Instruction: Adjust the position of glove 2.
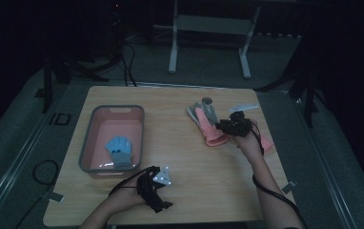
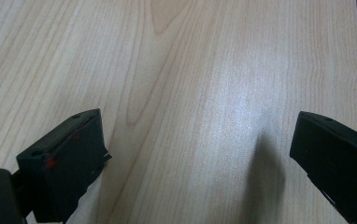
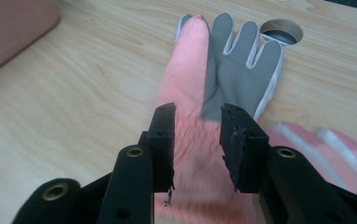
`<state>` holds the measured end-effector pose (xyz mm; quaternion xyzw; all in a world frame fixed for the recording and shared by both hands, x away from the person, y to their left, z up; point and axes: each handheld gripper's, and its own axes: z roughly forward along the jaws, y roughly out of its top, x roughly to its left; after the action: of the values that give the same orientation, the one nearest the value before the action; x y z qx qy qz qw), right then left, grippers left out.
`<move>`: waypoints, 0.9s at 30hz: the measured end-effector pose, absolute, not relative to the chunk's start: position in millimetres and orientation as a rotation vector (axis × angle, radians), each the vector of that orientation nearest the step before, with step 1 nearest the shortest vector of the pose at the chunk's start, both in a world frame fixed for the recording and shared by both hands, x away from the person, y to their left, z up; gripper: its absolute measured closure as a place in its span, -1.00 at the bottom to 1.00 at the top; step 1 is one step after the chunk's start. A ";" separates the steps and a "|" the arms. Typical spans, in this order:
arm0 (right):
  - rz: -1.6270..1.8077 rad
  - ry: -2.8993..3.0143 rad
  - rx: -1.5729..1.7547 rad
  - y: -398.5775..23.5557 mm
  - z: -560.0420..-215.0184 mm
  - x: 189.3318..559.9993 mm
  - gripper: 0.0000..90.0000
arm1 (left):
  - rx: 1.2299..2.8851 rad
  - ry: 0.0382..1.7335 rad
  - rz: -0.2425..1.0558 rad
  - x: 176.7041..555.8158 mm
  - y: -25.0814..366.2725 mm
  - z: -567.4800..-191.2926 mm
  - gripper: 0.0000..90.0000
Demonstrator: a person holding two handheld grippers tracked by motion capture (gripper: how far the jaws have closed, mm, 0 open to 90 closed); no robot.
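A pink glove (image 1: pixel 212 133) (image 3: pixel 188 88) lies flat on the wooden table (image 1: pixel 194 176), partly covering a grey-and-white glove (image 1: pixel 208 110) (image 3: pixel 239 65). My right gripper (image 1: pixel 227 127) (image 3: pixel 197 119) stands over the pink glove's cuff end. Its jaws are a little apart, with slightly wrinkled pink fabric between them. Another pink glove with pale stripes (image 3: pixel 328 142) (image 1: pixel 267 142) lies blurred just to its right. My left gripper (image 1: pixel 162 204) (image 2: pixel 200 154) rests open near the table's front edge, over bare wood.
A grey-rimmed pink bin (image 1: pixel 111 109) stands at the table's left and holds a blue glove (image 1: pixel 119 150). Beyond the gloves is a round cable hole (image 1: pixel 207 100) (image 3: pixel 282 31), with a small white object (image 1: pixel 243 107) beside it. Cables trail off the front edge.
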<state>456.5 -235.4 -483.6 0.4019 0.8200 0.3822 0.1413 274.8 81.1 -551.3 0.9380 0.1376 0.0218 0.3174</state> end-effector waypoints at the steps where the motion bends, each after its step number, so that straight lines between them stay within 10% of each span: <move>1: 1.075 2.376 1.179 -230.0 -486.0 467.9 0.46 | 2.469 0.358 0.059 274.7 82.5 -551.1 -0.92; 13: 0.910 2.427 1.210 -211.6 -514.3 510.1 0.35 | 2.442 0.378 0.049 278.6 88.2 -551.7 -0.92; 27: 0.859 2.347 1.294 -195.9 -520.8 504.2 0.96 | 2.448 0.372 0.059 277.8 88.4 -552.4 -0.92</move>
<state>504.2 -195.9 -520.8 0.4537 0.8228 0.3011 0.1631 277.8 88.4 -552.4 0.9342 0.1420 0.0227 0.3264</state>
